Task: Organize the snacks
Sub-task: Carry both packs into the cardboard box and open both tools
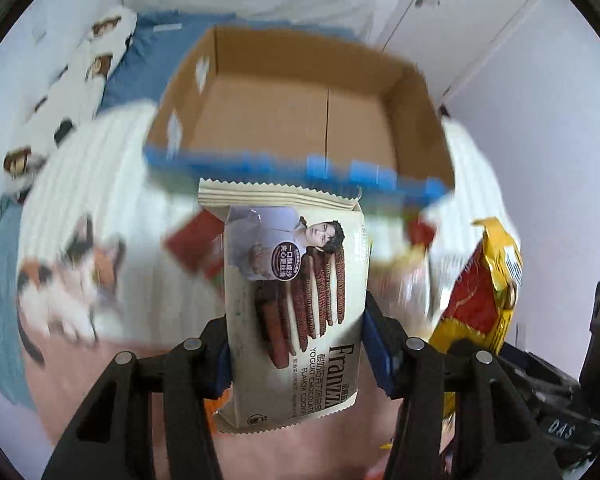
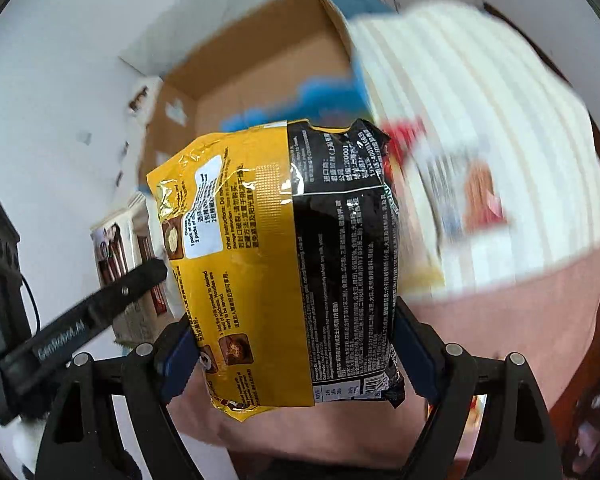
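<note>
Reference landmark: the open cardboard box [image 1: 300, 120], which rests on a white ribbed blanket [image 1: 100, 168].

Left of the box, the blanket carries a calico cat print [image 1: 68, 280], and white pillows [image 1: 84, 68] lie on blue bedding [image 1: 148, 64].

Directly in front of the box, the left gripper [image 1: 296, 344] is clamped on a cream cookie packet [image 1: 296, 300]. Both blue pads press the packet's long edges. The packet is held off the blanket, its serrated top edge overlapping the box's blue-trimmed near wall. Blurred red wrappers [image 1: 192, 248] lie on the blanket behind the packet.

Right of the cookie packet, the right gripper [image 2: 296, 356] grips a yellow and black noodle packet [image 2: 276, 264] across its width. This packet is also held in front of the box. Right of it, more blurred snack packs [image 2: 472, 196] lie on the blanket. A pink sheet [image 2: 500, 320] covers the surface nearest the cameras.
</note>
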The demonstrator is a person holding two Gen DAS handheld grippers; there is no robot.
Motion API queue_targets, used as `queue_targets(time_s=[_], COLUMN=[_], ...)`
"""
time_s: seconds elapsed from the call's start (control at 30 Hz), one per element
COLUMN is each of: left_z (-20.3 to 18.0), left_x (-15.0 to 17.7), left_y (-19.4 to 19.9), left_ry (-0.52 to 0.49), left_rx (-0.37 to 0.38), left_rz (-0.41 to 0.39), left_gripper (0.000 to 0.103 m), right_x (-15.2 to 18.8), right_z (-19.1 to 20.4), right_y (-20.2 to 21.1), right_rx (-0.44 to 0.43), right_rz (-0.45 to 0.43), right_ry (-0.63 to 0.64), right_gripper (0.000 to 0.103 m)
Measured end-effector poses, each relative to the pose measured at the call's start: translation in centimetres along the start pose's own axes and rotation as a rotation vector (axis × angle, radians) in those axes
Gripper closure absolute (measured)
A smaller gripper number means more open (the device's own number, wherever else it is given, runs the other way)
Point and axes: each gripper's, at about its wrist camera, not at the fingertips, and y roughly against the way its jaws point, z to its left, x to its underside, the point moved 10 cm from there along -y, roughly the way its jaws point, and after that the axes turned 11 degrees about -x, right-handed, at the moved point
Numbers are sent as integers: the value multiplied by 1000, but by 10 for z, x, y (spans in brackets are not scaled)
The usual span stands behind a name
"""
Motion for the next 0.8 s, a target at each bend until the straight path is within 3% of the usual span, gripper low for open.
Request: queue_targets(time_s=[0.13,0.37,0.57,0.8], left_z=[2,-7,-10,-4], left_x=[-72,-165,-212,-229], left_y=[-10,-66,-132,-191], left_ry=[13,8,0,-7], left_rx=[1,22,26,-9], left_rz=[-30,85,213,307], left_gripper=[52,51,51,51], right_x=[-72,-187,-268,-293], right_z=[20,33,25,-5], right_y=[7,-22,-91,-160], right_rx=[7,60,145,210], right_rz=[-49,-49,42,140], right_ry=[37,61,64,27], right_gripper=[15,15,15,15])
